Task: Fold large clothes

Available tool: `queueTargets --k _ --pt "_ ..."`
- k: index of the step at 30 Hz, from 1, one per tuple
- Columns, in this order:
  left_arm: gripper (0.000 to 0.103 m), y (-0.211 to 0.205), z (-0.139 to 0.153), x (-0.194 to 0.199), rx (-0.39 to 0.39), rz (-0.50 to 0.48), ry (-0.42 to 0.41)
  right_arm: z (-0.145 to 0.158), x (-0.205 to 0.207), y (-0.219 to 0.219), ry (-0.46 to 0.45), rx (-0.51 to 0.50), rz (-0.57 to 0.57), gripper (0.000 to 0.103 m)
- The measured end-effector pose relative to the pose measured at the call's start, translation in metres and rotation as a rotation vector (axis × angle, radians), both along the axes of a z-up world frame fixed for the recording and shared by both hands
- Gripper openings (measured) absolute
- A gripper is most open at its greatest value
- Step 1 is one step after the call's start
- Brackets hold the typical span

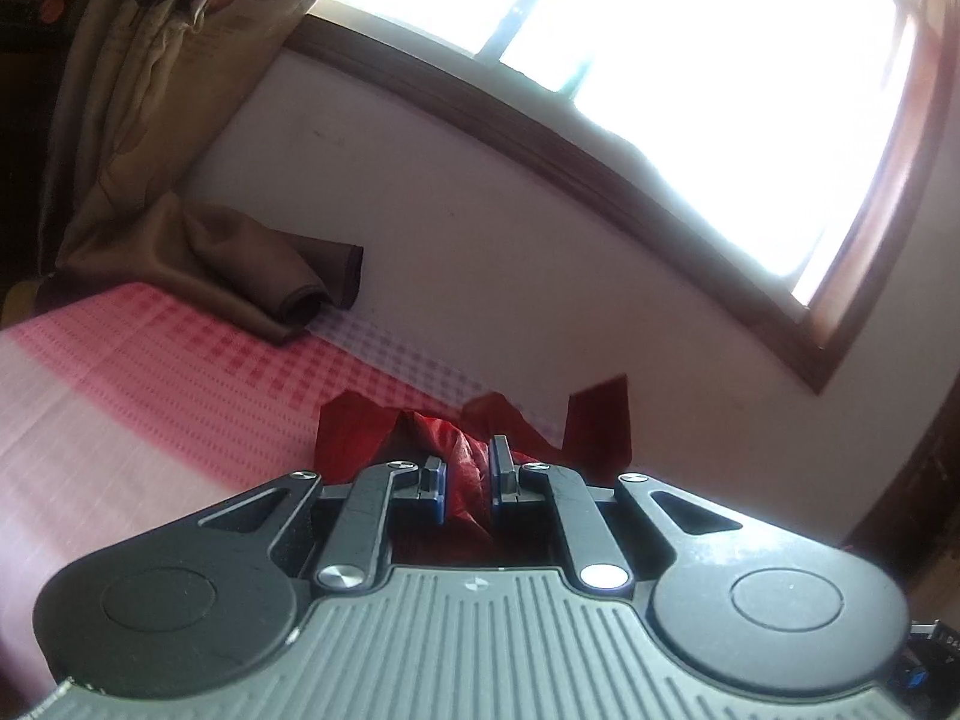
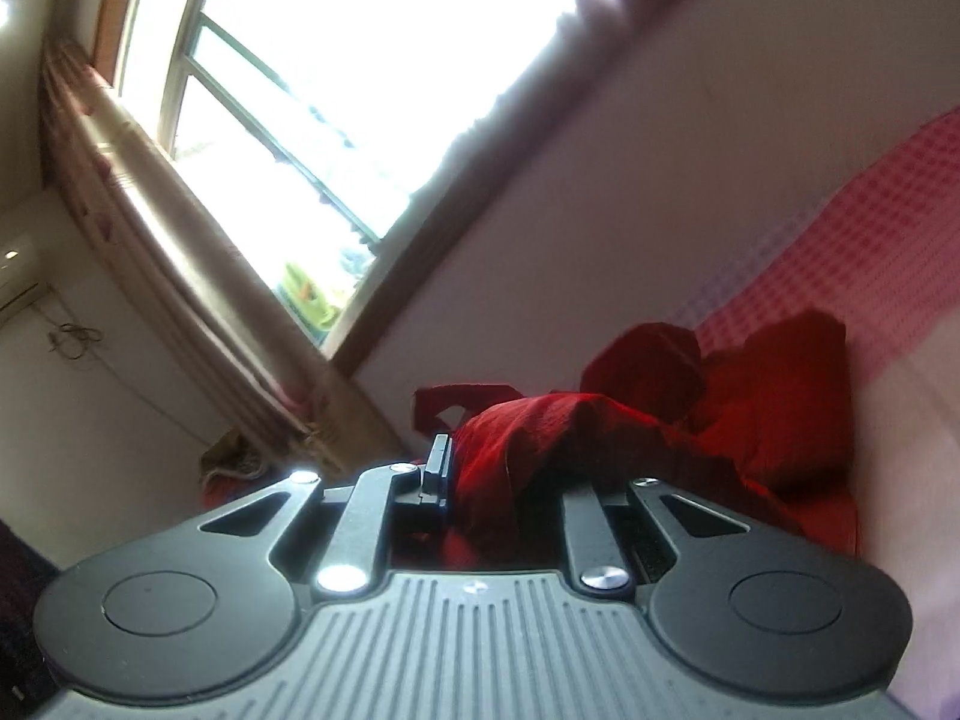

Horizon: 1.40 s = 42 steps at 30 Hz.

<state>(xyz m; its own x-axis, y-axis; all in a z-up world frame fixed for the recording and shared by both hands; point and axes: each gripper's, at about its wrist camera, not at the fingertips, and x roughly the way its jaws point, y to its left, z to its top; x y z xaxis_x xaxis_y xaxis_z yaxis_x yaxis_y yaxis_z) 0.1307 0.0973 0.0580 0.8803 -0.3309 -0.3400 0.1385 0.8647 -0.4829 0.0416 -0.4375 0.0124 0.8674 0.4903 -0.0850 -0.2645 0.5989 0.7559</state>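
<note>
Red garment (image 1: 465,474) pinched inside left gripper (image 1: 467,477); draped over right gripper (image 2: 510,474).

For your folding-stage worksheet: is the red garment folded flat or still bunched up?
Bunched, not folded. The red garment hangs in crumpled gathers from the right hand-held gripper, heaped on the checked bedsheet; no flat, squared layers show.

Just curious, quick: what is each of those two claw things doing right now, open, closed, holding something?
Left gripper: closed on the red garment.
Right gripper: closed on the same red garment.

Red garment (image 2: 600,438) hides right hand-held gripper (image 2: 510,474) finger (right one).
</note>
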Motion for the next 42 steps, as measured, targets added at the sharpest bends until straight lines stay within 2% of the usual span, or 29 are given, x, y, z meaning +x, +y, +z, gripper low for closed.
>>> queueTargets --k 4,11,17,20,22,24,25,26,27,28,30,32,33,34,35,36,37,38,39,40,42 --pt "0.013 -0.015 -0.001 0.032 0.029 0.025 0.002 -0.001 0.035 -0.004 0.02 -0.019 -0.023 0.015" --pt "0.016 -0.039 -0.011 0.074 0.092 0.057 0.017 -0.02 0.088 -0.01 0.087 -0.007 -0.081 0.015" --pt "0.025 -0.044 -0.021 0.099 0.073 0.063 0.043 -0.044 0.127 -0.011 0.162 0.026 -0.128 0.018" --pt "0.035 -0.048 -0.024 0.102 0.078 0.063 0.057 -0.056 0.143 -0.018 0.207 0.087 -0.141 0.019" --pt "0.052 -0.049 -0.026 0.104 0.085 0.061 0.059 -0.063 0.148 -0.022 0.228 0.146 -0.145 0.025" --pt "0.089 -0.049 -0.027 0.101 0.076 0.07 0.036 -0.066 0.149 -0.026 0.231 0.181 -0.147 0.03" --pt "0.098 -0.05 -0.025 0.097 0.092 0.103 0.01 -0.067 0.149 -0.028 0.23 0.197 -0.148 0.035" --pt "0.103 -0.052 -0.023 0.094 0.115 0.141 -0.021 -0.068 0.149 -0.031 0.224 0.217 -0.148 0.039" --pt "0.103 -0.055 -0.021 0.089 0.146 0.162 -0.067 -0.067 0.146 -0.032 0.217 0.232 -0.15 0.049" --pt "0.103 -0.058 -0.019 0.088 0.168 0.145 -0.087 -0.067 0.143 -0.034 0.205 0.241 -0.161 0.064" --pt "0.103 -0.063 -0.015 0.088 0.193 0.095 -0.086 -0.06 0.133 -0.038 0.162 0.251 -0.212 0.086" --pt "0.101 -0.071 -0.013 0.082 0.218 0.052 -0.109 -0.053 0.123 -0.041 0.118 0.262 -0.232 0.086" --pt "0.098 -0.077 -0.012 0.079 0.231 0.027 -0.123 -0.047 0.121 -0.04 0.097 0.244 -0.215 0.085" --pt "0.097 -0.083 -0.011 0.075 0.25 -0.003 -0.137 -0.037 0.118 -0.035 0.068 0.178 -0.196 0.082" --pt "0.084 -0.09 -0.011 0.073 0.272 -0.033 -0.15 -0.025 0.116 -0.027 0.043 0.077 -0.185 0.076" --pt "0.064 -0.1 -0.012 0.071 0.304 -0.062 -0.158 -0.012 0.115 -0.014 0.02 -0.068 -0.169 0.06" --pt "0.053 -0.111 -0.013 0.071 0.337 -0.095 -0.152 0.0 0.116 0.004 0.005 -0.229 -0.144 0.047" --pt "0.034 -0.12 -0.014 0.074 0.354 -0.137 -0.139 0.008 0.118 0.022 -0.009 -0.365 -0.115 0.043" --pt "0.026 -0.127 -0.016 0.075 0.354 -0.171 -0.128 0.013 0.119 0.039 -0.027 -0.479 -0.091 0.034" --pt "0.026 -0.135 -0.019 0.078 0.352 -0.209 -0.124 0.015 0.119 0.057 -0.054 -0.59 -0.068 0.029" --pt "0.026 -0.149 -0.022 0.084 0.385 -0.232 -0.147 0.015 0.122 0.09 -0.097 -0.78 -0.023 0.025"
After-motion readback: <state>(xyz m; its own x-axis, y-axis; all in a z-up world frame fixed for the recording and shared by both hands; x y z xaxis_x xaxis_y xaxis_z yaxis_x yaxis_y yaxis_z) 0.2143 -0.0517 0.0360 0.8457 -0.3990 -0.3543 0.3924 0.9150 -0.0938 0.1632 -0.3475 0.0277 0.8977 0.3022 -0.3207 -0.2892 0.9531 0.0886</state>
